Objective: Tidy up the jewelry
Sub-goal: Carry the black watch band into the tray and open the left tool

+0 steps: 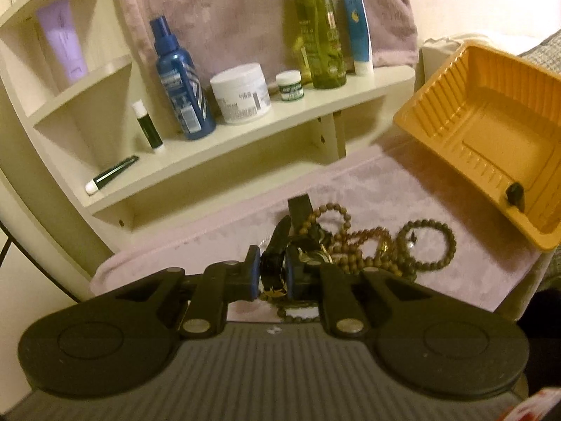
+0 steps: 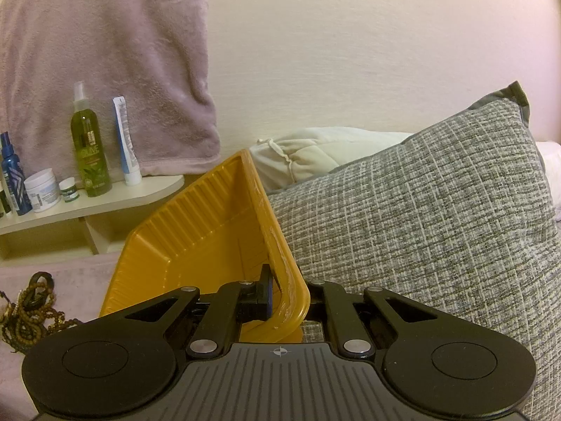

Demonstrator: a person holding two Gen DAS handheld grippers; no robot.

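Two grips: left gripper [image 1: 272, 275] on watch [image 1: 277, 245], right gripper [image 2: 285, 298] on tilted tray [image 2: 196, 224] rim.

One yellow tray [image 1: 438, 105]. One black watch [image 1: 277, 245]. Beaded bracelets [image 1: 429, 245] lie tangled; at least three, exact count unclear. The shelf [image 1: 245, 147] holds three bottles, two jars [image 1: 242, 93], three tubes and two small sticks. One grey pillow [image 2: 420, 217].

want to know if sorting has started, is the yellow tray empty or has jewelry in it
Empty. The yellow tray shows only bare ribbed plastic, tilted in the right gripper; the bead bracelets lie on the pink towel.
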